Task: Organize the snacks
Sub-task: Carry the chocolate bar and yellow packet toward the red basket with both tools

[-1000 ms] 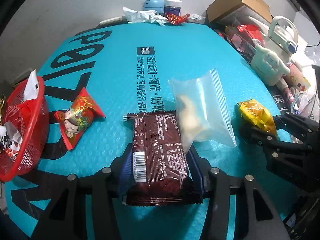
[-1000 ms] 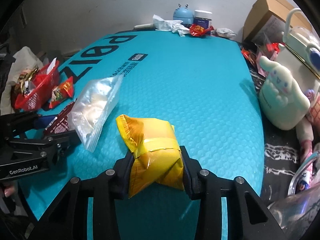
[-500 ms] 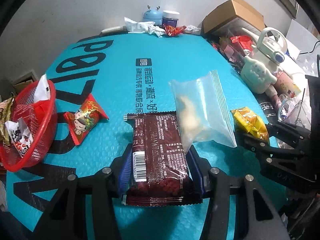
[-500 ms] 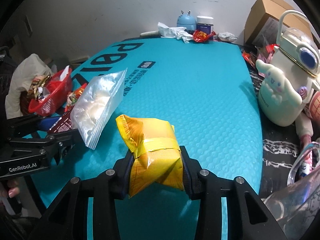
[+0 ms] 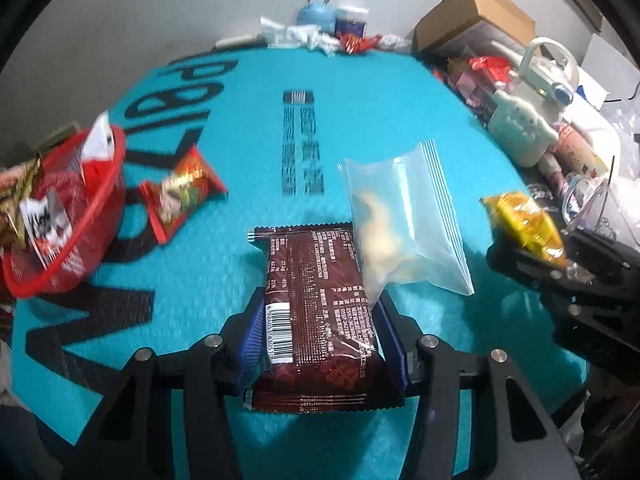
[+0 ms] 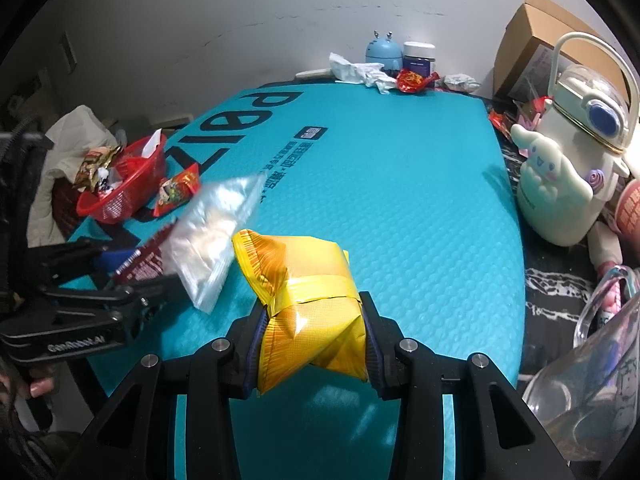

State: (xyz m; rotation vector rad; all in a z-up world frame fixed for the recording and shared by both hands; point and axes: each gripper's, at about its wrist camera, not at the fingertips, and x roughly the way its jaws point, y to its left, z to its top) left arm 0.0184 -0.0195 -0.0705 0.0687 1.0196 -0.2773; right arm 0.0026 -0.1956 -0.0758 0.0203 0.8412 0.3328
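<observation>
Left gripper (image 5: 320, 332): clamped on a dark brown foil snack bar (image 5: 316, 320) and the corner of a clear zip-seal plastic bag (image 5: 404, 220).
Right gripper (image 6: 314, 340): pinched a crinkled yellow foil snack packet (image 6: 308, 300).
Change: over the last second both loads had lifted off the teal foam mat (image 6: 400, 200); the grips stayed constant.
Basket: the red mesh plastic basket (image 5: 60, 216) sat at the mat's left edge, a red cartoon-printed snack pouch (image 5: 180, 196) just beside it.
Meaning: pickup looked done; carrying to the basket probably came next.

My brown wrapper (image 5: 320, 304) was glossy foil, the yellow pack (image 6: 308, 304) shiny too; the teal tabletop (image 6: 400, 200) looked matt and dimpled.
</observation>
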